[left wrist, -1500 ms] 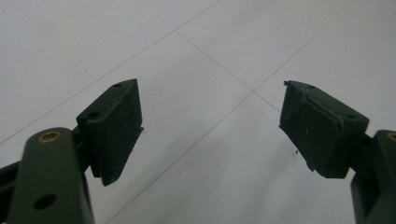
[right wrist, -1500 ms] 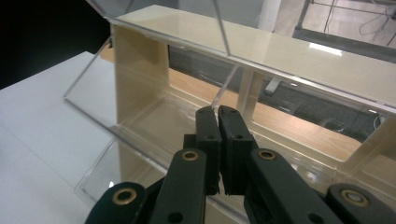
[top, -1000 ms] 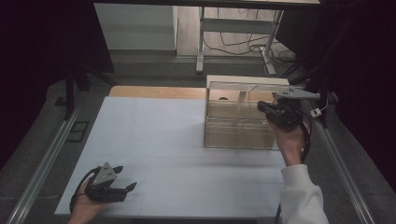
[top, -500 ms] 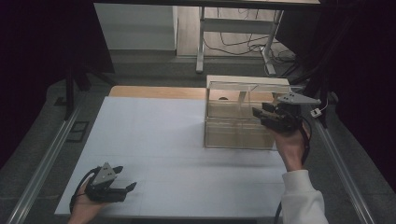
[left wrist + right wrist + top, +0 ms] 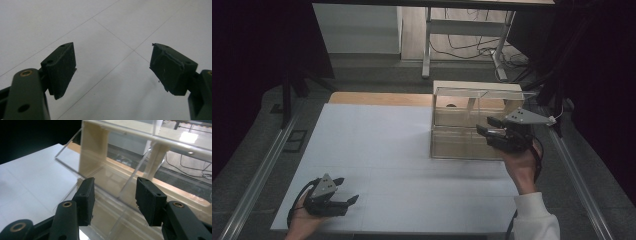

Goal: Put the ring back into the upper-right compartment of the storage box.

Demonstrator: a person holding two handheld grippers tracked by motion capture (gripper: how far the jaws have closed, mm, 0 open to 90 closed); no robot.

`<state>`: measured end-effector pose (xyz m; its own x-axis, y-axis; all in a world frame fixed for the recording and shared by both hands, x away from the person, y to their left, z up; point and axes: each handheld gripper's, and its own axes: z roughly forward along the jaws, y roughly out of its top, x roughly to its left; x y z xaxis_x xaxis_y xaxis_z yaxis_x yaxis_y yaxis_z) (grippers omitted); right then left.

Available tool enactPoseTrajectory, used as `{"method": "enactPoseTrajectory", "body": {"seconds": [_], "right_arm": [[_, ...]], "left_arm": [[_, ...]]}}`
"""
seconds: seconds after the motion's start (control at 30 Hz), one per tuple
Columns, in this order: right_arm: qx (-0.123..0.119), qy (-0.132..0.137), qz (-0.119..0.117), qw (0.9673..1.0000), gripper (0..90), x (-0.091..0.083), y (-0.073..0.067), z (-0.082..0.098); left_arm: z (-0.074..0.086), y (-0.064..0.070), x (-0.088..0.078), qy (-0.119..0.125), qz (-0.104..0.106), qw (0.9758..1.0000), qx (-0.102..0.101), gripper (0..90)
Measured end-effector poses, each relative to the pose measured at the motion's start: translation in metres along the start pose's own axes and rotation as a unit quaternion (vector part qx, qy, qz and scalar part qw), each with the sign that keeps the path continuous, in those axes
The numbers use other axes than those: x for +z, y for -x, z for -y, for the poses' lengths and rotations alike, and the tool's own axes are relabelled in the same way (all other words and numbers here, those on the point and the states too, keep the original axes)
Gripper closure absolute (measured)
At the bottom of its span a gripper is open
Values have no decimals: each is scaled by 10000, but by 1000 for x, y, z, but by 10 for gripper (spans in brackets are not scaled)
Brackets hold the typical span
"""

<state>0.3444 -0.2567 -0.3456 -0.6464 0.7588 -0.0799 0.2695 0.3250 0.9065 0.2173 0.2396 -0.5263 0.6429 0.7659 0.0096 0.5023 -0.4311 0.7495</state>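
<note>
We hold the left gripper (image 5: pixel 343 192) low near the worktop's front left corner, its fingers (image 5: pixel 61 68) spread wide with nothing between them. Our right gripper (image 5: pixel 488 126) is raised near the right edge, pointing left; its jaws have just been opening, nothing gripped.

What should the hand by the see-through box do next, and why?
Probably ease the right gripper forward onto the clear box wall and close. Its jaws have just been opening and now stand apart at the box's front right corner, with nothing pinched. The left gripper rests open on the white table.
</note>
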Motion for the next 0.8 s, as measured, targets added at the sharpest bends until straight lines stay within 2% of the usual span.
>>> {"method": "enactPoseTrajectory", "body": {"seconds": [0.33, 0.47, 0.63, 0.73, 0.8], "right_arm": [[-169, -95, -212, 9996, 467, -2, -20, 22], [-223, -148, -279, 9993, 457, -2, -27, 33], [-177, -147, -391, 9990, 441, -4, -33, 52], [-373, -296, -399, 9981, 426, -6, -38, 69], [-372, -291, -403, 9981, 426, -7, -38, 73]], "left_arm": [[1, -3, 0, 14, 55, 10000, -14, 207], [2, -3, -2, 35, 16, 10000, -27, 207], [3, -3, -3, 47, 4, 10000, -83, 206], [1, -3, -2, 52, 12, 10000, -83, 206], [-1, -4, 0, 62, 13, 9999, -81, 205]]}}
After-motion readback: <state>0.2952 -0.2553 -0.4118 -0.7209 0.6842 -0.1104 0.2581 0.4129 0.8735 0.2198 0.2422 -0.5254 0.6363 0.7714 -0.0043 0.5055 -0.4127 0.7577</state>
